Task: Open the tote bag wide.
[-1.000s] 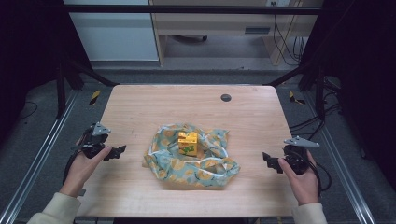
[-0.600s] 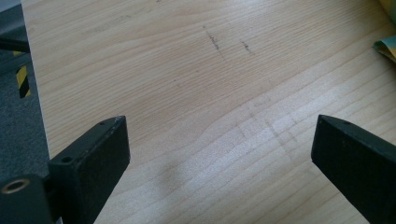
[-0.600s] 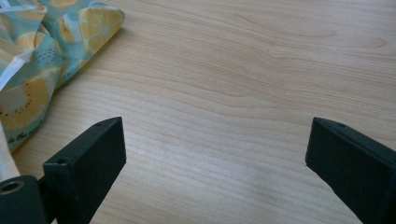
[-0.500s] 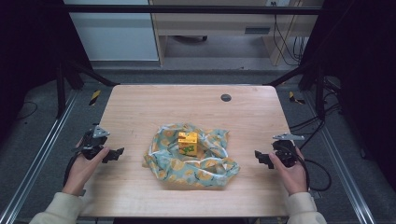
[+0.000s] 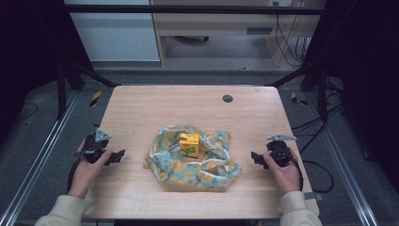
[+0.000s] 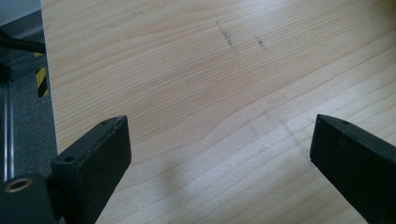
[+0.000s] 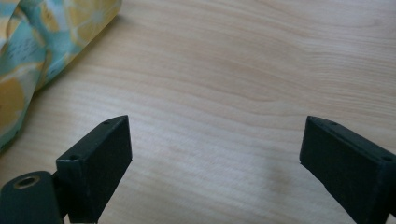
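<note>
Wooden table (image 5: 141, 108): bearing a crumpled patterned cloth (image 5: 197, 165) at centre; a dark round grommet (image 5: 227, 98) sitting near the far edge.

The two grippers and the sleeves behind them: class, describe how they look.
Each gripper, left gripper and right gripper, is black with two flat, blocky jaws, a small screw hole near each tip and a brass-coloured ring at the base. A grey three-cornered plate sits on top, and a black cable trails behind. The sleeves are pale cream.

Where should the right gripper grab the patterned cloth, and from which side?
Take the rumpled right-hand edge of the cloth, probably coming in low from the right. That fold stands raised off the table, nearest the open right gripper, and clear of the yellow box.
</note>
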`<state>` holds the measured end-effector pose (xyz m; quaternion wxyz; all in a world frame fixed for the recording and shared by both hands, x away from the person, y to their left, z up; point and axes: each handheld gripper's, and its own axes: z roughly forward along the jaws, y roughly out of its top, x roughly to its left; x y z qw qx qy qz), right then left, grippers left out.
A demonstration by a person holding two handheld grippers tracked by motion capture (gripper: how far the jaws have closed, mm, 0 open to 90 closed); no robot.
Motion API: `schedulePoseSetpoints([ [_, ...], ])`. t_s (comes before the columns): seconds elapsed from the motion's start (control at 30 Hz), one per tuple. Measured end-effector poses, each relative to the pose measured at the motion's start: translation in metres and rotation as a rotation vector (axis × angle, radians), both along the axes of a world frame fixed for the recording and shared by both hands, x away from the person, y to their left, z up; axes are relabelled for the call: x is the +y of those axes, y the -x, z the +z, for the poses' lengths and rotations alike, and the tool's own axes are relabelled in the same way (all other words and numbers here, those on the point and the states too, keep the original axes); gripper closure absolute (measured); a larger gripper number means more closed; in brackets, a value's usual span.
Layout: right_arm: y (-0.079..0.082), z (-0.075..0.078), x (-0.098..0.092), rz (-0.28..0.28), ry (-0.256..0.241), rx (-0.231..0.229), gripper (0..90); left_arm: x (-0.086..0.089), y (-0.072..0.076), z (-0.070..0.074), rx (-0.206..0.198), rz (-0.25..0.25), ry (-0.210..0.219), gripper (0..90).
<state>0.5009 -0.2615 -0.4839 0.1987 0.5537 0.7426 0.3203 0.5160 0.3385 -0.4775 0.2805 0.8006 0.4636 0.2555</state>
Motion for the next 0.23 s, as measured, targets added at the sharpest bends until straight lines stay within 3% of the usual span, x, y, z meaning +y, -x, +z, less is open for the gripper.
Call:
schedulePoseSetpoints([
  [0.23, 0.013, -0.005, 0.008, 0.024, 0.034, -0.011, 8.4, -0.014, 0.01, -0.001, 0.003, -0.04, -0.027, 4.9],
])
